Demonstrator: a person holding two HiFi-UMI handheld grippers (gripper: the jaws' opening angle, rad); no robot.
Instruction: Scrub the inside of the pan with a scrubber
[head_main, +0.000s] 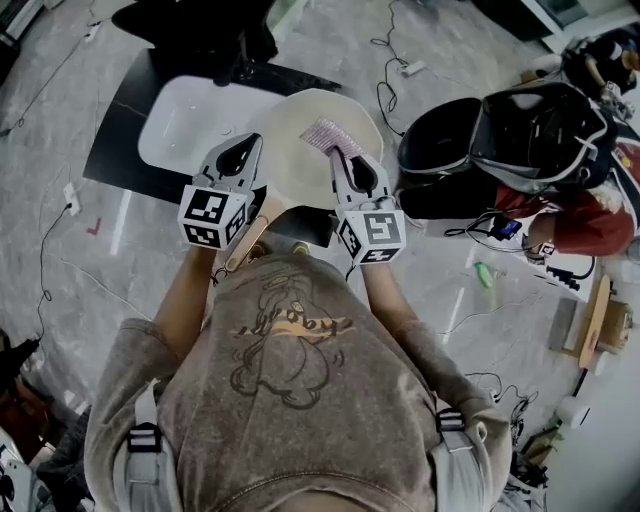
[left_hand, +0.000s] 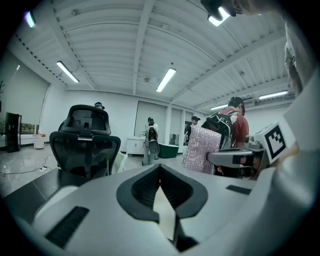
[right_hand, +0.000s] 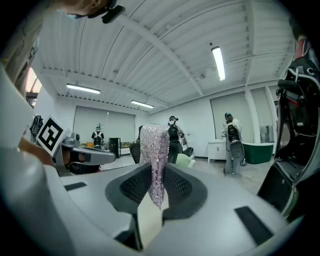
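Approach step; scrubbing not yet begun. The right gripper (head_main: 342, 152) clamped the pink scrubber (head_main: 328, 135) above the pan (head_main: 295, 170), which lay at twelve o'clock. The left gripper (head_main: 252, 145) was fully closed and empty. Judged next: lower the scrubber inside and steady the handle (head_main: 250, 235) at seven o'clock.

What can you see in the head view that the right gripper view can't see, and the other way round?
Only the head view shows the cream pan, the white tray and the black backpack. Only the right gripper view shows the ceiling lights and people standing far off. Both show the sparkly pink scrubber clamped in the right hand-held gripper, and the left hand-held gripper beside it.
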